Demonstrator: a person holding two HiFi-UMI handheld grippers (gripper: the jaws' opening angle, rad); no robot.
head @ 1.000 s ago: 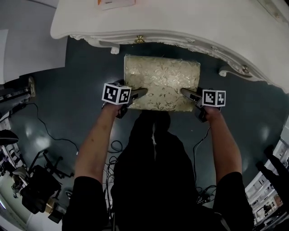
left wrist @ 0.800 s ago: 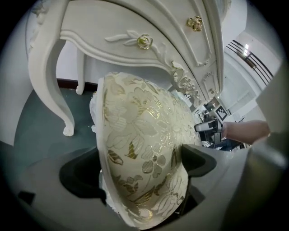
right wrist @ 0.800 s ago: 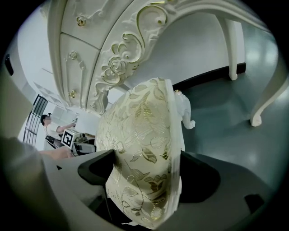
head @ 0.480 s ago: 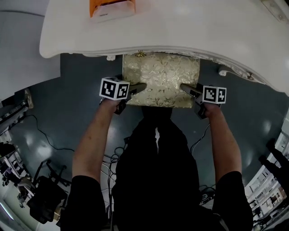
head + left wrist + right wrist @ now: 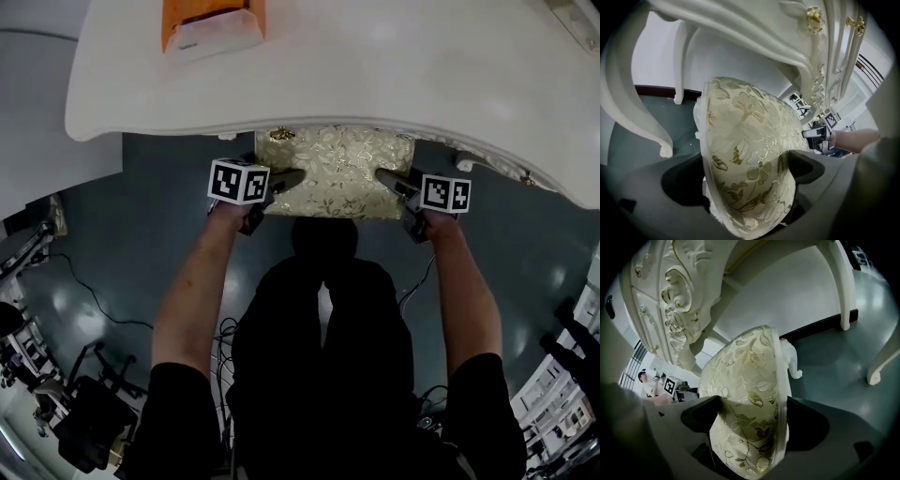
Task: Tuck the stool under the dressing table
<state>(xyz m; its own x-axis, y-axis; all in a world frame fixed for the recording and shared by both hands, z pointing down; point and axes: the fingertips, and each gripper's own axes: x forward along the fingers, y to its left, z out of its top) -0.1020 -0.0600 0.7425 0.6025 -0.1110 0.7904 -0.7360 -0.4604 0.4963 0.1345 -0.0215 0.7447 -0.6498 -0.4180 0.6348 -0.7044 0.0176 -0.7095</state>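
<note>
With my left gripper (image 5: 292, 177) and right gripper (image 5: 386, 179) each pinching a near edge of the stool (image 5: 337, 167) cushion between their fingers, I judge it about half under the dressing table (image 5: 375, 66) surface, its near half yet to go in.

Stool (image 5: 336, 169) — shiny gold-leaf brocade cloth; dressing table (image 5: 394, 66) — smooth white gloss

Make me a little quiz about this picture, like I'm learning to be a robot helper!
1. What are the left gripper and right gripper both clamped on?
2. True or false: the stool's far edge is hidden under the table.
3. The orange box sits on: A) the floor, B) the table, C) the stool.

Key: 1. the stool; 2. true; 3. B
</note>
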